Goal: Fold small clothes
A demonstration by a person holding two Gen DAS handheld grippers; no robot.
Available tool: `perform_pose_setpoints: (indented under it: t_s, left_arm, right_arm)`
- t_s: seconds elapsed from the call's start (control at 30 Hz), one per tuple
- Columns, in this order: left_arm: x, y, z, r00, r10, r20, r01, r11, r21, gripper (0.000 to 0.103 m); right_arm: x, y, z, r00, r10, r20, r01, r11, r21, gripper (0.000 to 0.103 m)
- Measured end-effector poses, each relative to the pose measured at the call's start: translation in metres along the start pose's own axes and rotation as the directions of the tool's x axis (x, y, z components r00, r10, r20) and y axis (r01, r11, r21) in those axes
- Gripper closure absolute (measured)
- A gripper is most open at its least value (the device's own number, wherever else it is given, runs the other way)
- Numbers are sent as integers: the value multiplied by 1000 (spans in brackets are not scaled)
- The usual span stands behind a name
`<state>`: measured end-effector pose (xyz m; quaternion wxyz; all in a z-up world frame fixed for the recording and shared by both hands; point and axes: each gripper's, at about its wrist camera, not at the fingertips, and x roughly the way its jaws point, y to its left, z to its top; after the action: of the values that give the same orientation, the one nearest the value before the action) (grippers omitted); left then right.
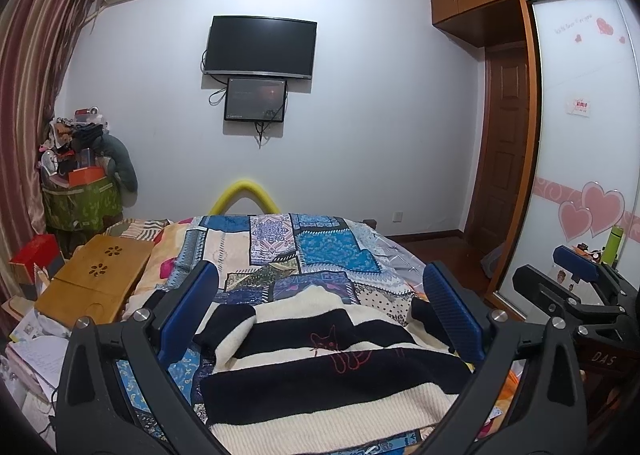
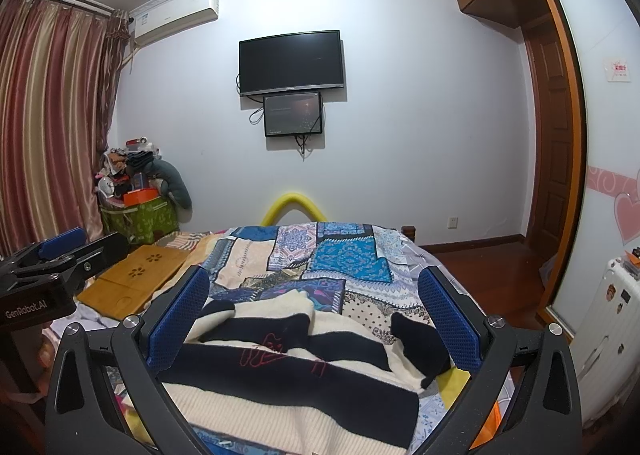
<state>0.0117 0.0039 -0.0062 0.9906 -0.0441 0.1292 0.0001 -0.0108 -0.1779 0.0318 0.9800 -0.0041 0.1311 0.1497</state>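
A small black-and-cream striped sweater with a red line drawing on it lies spread on the patchwork bedspread; it also shows in the right wrist view. My left gripper is open and empty, held above the sweater's near part with its blue pads either side. My right gripper is open and empty, also above the sweater. The right gripper shows at the right edge of the left wrist view. The left gripper shows at the left edge of the right wrist view.
A wooden lap tray lies on the bed's left side, with papers and a red box beside it. A cluttered green basket stands by the curtain. A yellow foam tube is at the bed's far end. A white suitcase stands at the right.
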Motion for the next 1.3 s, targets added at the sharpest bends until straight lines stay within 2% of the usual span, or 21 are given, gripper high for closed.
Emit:
perform_pose_setpoints:
  t_s: [0.6,0.9,1.03,1.13,1.3]
  left_arm:
    - [8,5,-4,1000,-7,-17,6,1000,-19,0]
    - [22,12,3,1000,-16,-18,16,1000,-7,0]
    - [40,20,10,1000,-4,-27,4,1000,-8,0]
    - [64,31,13,998,42,-51,-42,999,-10,0]
    - [118,57,13,987,81,-141,-84,996,-21,0]
  right_arm:
    - [5,4,-3,1000,-8,-10,8,1000,-4,0]
    - [22,3,-3,999,-24,-34,23,999,-23,0]
    - [37,-1,-1,999,-32,-42,30,999,-39,0]
    - [58,-8,-3,997,-25,-74,22,999,-41,0]
    - [94,-27,-9,987,-19,-157,16,1000,-20,0]
